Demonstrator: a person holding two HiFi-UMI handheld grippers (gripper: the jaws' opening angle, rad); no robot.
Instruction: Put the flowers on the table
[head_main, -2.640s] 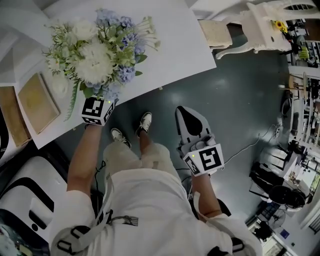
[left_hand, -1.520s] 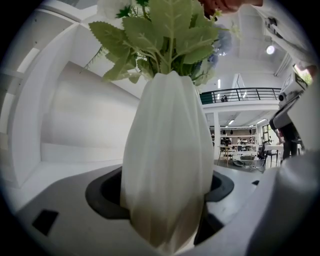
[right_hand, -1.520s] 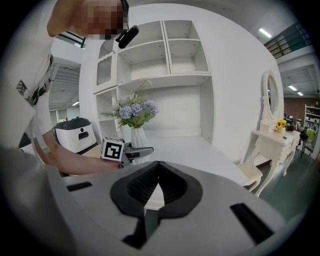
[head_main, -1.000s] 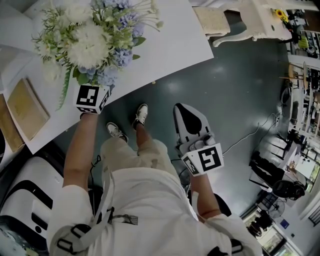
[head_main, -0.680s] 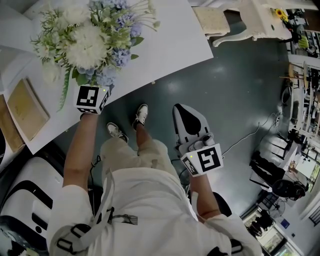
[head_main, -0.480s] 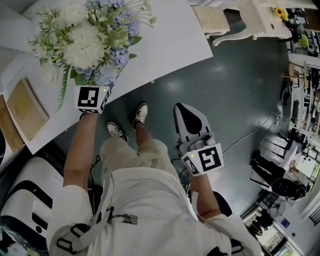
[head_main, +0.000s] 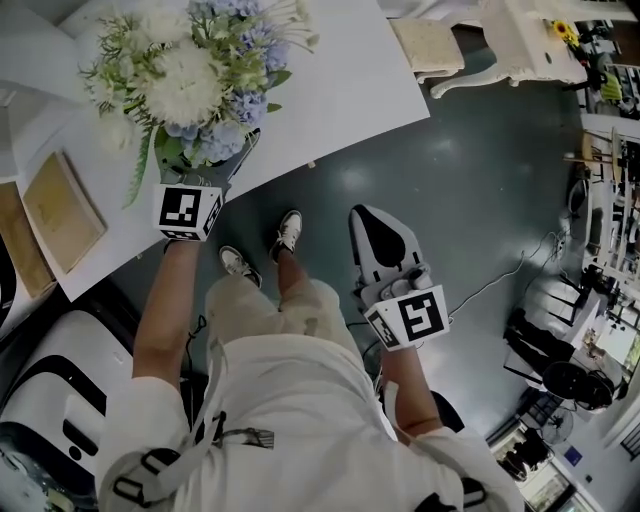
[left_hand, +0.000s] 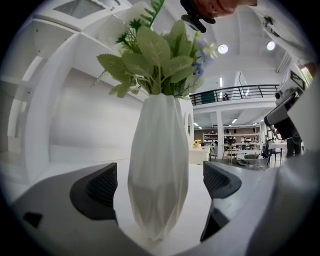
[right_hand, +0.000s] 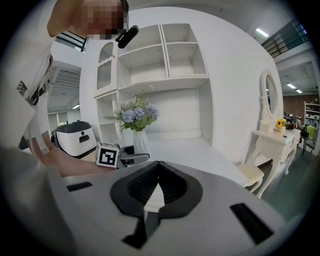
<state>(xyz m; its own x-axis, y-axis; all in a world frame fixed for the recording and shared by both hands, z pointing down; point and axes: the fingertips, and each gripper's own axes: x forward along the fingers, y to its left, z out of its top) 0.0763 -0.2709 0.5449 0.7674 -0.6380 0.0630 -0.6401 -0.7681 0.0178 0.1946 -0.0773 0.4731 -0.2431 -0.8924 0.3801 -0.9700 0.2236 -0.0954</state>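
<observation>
A bouquet of white and blue flowers (head_main: 195, 75) stands in a faceted white vase (left_hand: 159, 170) on the white table (head_main: 340, 70), near its front edge. My left gripper (head_main: 205, 150) sits around the vase with its jaws opening. In the left gripper view both dark pads (left_hand: 102, 187) stand clear of the vase on either side, and the vase rests upright on the tabletop. My right gripper (head_main: 372, 222) hangs shut and empty over the floor, to the right of my legs. From the right gripper view the vase (right_hand: 140, 142) and the left gripper (right_hand: 132, 159) show at a distance.
A tan book (head_main: 62, 212) lies on the table left of the bouquet. A white appliance (head_main: 50, 390) stands on the floor at lower left. A white dressing table with a cushioned stool (head_main: 425, 45) is at upper right. White shelves (right_hand: 170, 75) rise behind the table.
The left gripper's jaws have spread apart and it has drawn back a little toward me, leaving the vase standing on the table. The right gripper has stayed where it was.
</observation>
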